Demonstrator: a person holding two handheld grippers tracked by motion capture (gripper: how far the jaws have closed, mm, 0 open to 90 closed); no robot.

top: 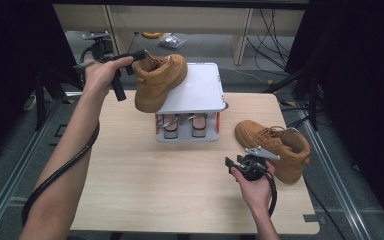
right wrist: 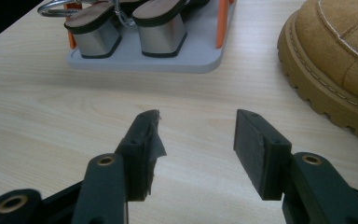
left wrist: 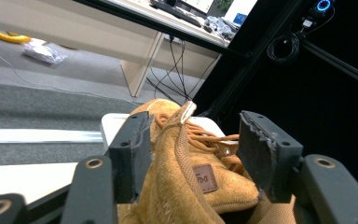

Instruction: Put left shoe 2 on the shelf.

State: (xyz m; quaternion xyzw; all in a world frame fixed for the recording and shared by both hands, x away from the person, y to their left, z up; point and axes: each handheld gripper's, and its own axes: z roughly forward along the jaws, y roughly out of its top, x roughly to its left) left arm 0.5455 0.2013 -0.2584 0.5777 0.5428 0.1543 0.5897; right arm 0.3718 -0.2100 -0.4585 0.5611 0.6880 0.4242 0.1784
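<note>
Up on the far rack (top: 200, 90), a boot (top: 157, 80) sits between the left gripper's (left wrist: 193, 154) wide-open fingers. Nearer, the right gripper's (right wrist: 196, 140) fingers gape, empty, beside another boot (top: 275, 145).

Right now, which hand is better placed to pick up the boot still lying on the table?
The right. Its tongs hang open just beside the tan boot on the table. The left tongs are across the table, open around the collar of the other boot on the white rack.

We've got grey carpet floor (top: 200, 47) behind the table, a light wood desk (top: 180, 20) along the back. Black curtains (top: 360, 75) hang on both sides, cables (top: 275, 30) trailing down.
</note>
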